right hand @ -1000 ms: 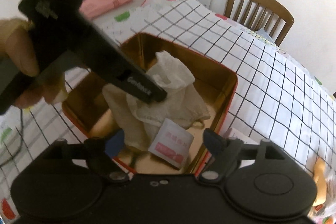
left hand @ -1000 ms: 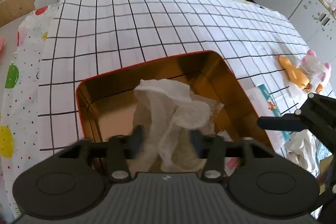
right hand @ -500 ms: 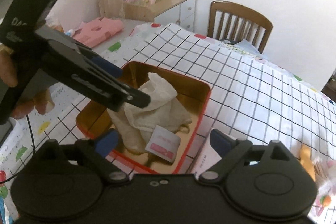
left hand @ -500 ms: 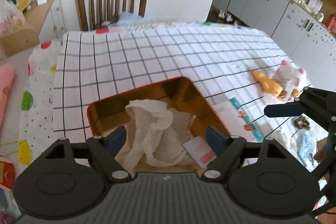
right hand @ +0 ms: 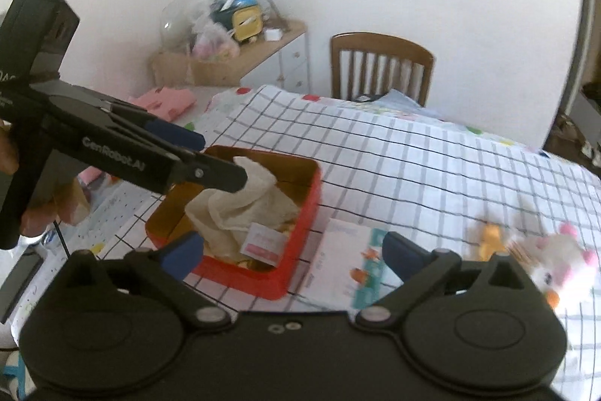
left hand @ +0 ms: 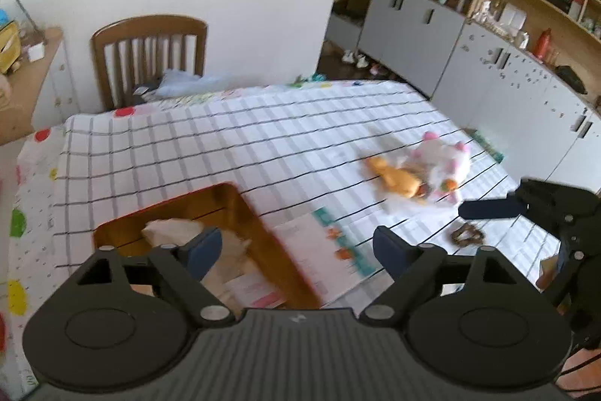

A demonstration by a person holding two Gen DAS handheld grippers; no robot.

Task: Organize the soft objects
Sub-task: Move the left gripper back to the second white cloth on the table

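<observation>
A red tin box (left hand: pixel 246 209) (right hand: pixel 313 192) with a golden inside stands on the checked tablecloth. In it lie a crumpled white cloth (left hand: pixel 171 230) (right hand: pixel 240 209) and a small pink-and-white packet (right hand: pixel 265 243). My left gripper (left hand: pixel 296 248) hovers above the box's right edge, jaws opening, nothing between them. My right gripper (right hand: pixel 295 252) hangs above the box's near corner, jaws also opening and empty. A white plush toy (left hand: pixel 445 160) (right hand: pixel 556 262) and an orange soft toy (left hand: pixel 394 177) (right hand: pixel 490 239) lie together farther right.
A printed leaflet (left hand: pixel 319 250) (right hand: pixel 345 258) lies flat beside the box. A small brown hair tie (left hand: pixel 467 235) sits near the plush toys. A wooden chair (left hand: pixel 150 62) stands at the table's far edge, and grey cabinets (left hand: pixel 488 62) line the right wall.
Both grippers have risen and drawn back from the box, with their jaws spread wider. The left one has let go of the white cloth, which now lies in the box.
</observation>
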